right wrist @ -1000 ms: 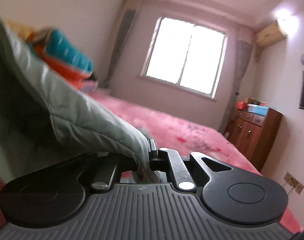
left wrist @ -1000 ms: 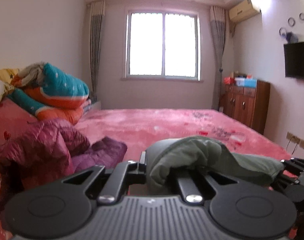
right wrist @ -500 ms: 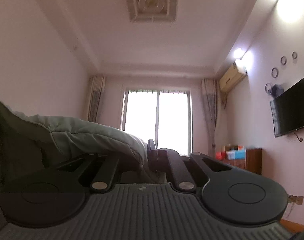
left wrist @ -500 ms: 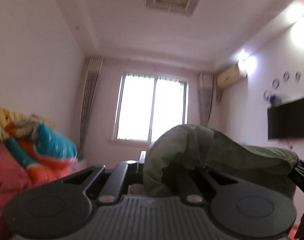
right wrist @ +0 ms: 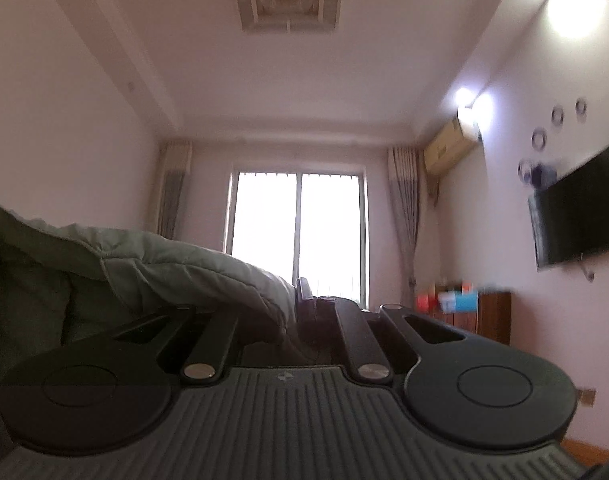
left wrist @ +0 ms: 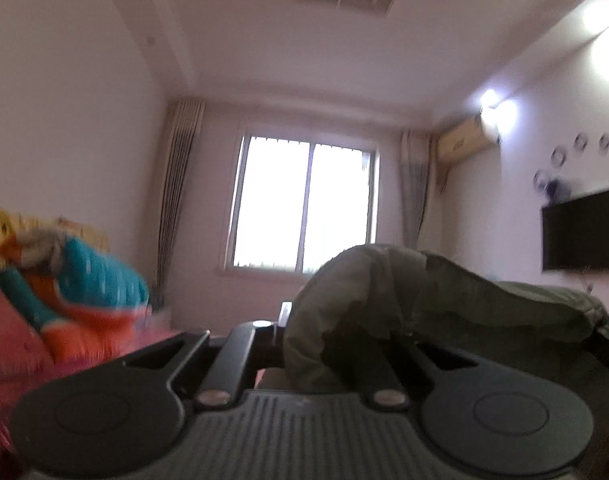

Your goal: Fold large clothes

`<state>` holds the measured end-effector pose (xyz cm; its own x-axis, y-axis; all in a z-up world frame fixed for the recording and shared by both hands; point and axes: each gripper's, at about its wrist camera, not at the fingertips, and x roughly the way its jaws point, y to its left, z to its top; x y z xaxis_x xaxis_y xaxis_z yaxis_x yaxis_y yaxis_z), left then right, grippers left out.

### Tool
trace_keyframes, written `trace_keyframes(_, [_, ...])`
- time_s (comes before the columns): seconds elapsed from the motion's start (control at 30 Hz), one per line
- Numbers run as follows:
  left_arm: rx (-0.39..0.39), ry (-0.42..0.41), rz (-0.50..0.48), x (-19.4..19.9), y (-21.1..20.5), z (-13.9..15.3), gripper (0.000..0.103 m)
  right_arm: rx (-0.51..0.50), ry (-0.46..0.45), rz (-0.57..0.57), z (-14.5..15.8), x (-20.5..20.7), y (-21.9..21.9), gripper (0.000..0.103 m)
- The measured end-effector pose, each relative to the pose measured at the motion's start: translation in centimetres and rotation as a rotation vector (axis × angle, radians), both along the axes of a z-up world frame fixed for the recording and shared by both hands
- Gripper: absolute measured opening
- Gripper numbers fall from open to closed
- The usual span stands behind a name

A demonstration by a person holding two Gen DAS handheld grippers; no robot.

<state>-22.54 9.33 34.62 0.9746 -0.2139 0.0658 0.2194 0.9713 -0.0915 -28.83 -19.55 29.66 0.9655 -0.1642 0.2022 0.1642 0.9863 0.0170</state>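
Left wrist view: green padded garment (left wrist: 444, 292) airborne, strung between both claws, below window (left wrist: 304, 208) line. Left claw (left wrist: 282, 320) clamped on one edge, right claw (right wrist: 300, 300) clamped on other. Spreading stage; no fold visible, folding all ahead.

Green garment (left wrist: 444, 296) hides left hand-held gripper (left wrist: 285, 322) fingertips; bedding pile (left wrist: 84, 292) blurred, cut off left.

Window (left wrist: 304, 206) sits dead ahead on the far wall, bedding pile (left wrist: 76, 280) off to the left, TV (left wrist: 584, 232) on the right wall, air conditioner (left wrist: 462, 144) up between them.
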Motion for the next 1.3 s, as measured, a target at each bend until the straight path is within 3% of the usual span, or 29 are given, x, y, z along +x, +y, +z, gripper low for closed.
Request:
trace_keyframes(0.23, [0.079,0.163,0.036,9.9,-4.0,-6.3,0.003,0.021,0.182,-0.037,-5.9,10.0,-1.7,0.007])
trace_keyframes(0.5, [0.148,0.294,0.056,18.2,-5.9,-12.7,0.003,0.061,0.364,-0.054,-12.7,20.4,-3.5,0.009])
trace_keyframes(0.63, [0.164,0.355,0.061,21.5,-6.5,-15.4,0.003,0.065,0.456,-0.061,-16.7,24.2,-3.6,0.013])
trace_keyframes(0.77, [0.193,0.419,0.076,24.1,-7.2,-18.2,0.007,0.072,0.529,-0.066,-19.7,24.7,-3.2,0.021])
trace_keyframes(0.83, [0.208,0.445,0.080,24.8,-7.3,-19.3,0.011,0.072,0.557,-0.066,-21.0,25.7,-3.1,0.027])
trace_keyframes(0.87, [0.220,0.457,0.089,25.0,-7.3,-19.9,0.014,0.070,0.564,-0.067,-21.3,25.8,-3.2,0.042])
trace_keyframes(0.9, [0.231,0.463,0.096,25.1,-7.5,-20.5,0.024,0.067,0.575,-0.070,-21.9,25.8,-2.9,0.069])
trace_keyframes(0.93, [0.238,0.466,0.102,25.3,-7.3,-20.9,0.038,0.068,0.582,-0.064,-22.4,26.1,-2.8,0.080])
trace_keyframes(1.0, [0.261,0.466,0.123,25.4,-6.9,-21.5,0.051,0.066,0.593,-0.042,-22.8,26.6,-2.5,0.097])
trace_keyframes(1.13, [0.278,0.466,0.133,24.6,-5.9,-22.3,0.063,0.052,0.620,-0.040,-22.3,28.1,-2.9,0.100])
trace_keyframes(1.3, [0.307,0.425,0.129,22.0,-5.4,-22.5,0.064,0.047,0.609,-0.067,-21.8,25.9,-2.5,0.103])
